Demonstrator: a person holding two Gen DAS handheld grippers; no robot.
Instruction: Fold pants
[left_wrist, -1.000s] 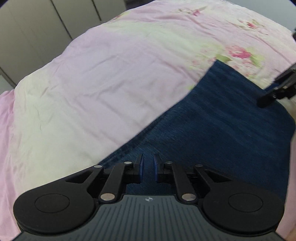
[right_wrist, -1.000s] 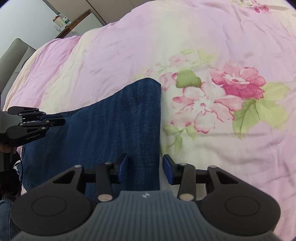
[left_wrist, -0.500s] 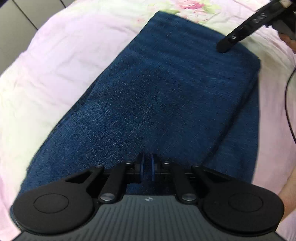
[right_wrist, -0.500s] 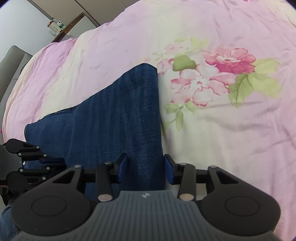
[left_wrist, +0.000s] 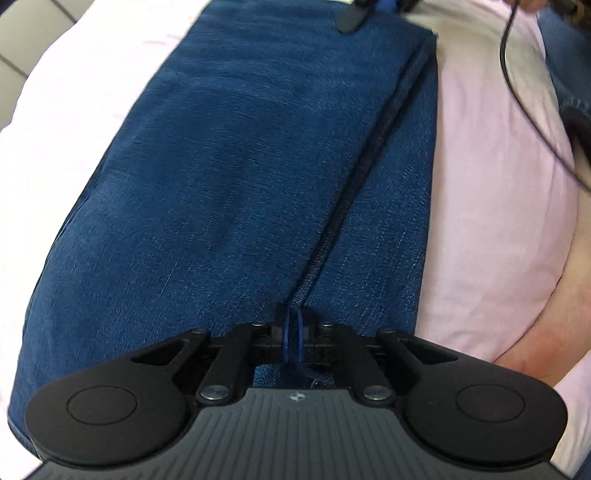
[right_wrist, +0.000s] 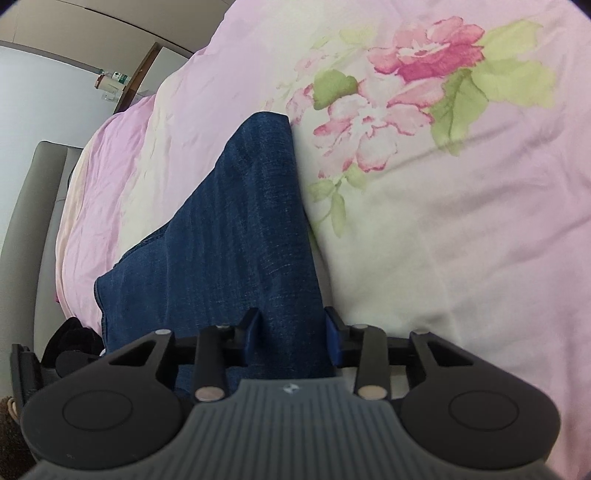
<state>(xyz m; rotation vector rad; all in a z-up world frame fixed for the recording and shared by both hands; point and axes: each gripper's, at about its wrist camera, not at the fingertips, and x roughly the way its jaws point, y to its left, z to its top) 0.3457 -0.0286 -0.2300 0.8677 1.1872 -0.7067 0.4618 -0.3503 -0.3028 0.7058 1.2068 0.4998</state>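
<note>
Left gripper (left_wrist: 293, 338) jaws now fully closed above the folded jeans (left_wrist: 221, 177); right gripper (right_wrist: 291, 334) jaws, just narrowing, straddle the jeans' edge without clamping.

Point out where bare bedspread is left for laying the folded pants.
Free: the floral bedspread right of the pants in the right wrist view, and the pink stretch left of them. Crowded: the near edge, where both grippers sit and a cable hangs.

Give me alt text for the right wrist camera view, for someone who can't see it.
The right gripper straddles the near edge of folded dark blue denim pants, jaws apart on either side of the cloth. The pants lie on a pale pink bedspread printed with a large pink flower.
</note>
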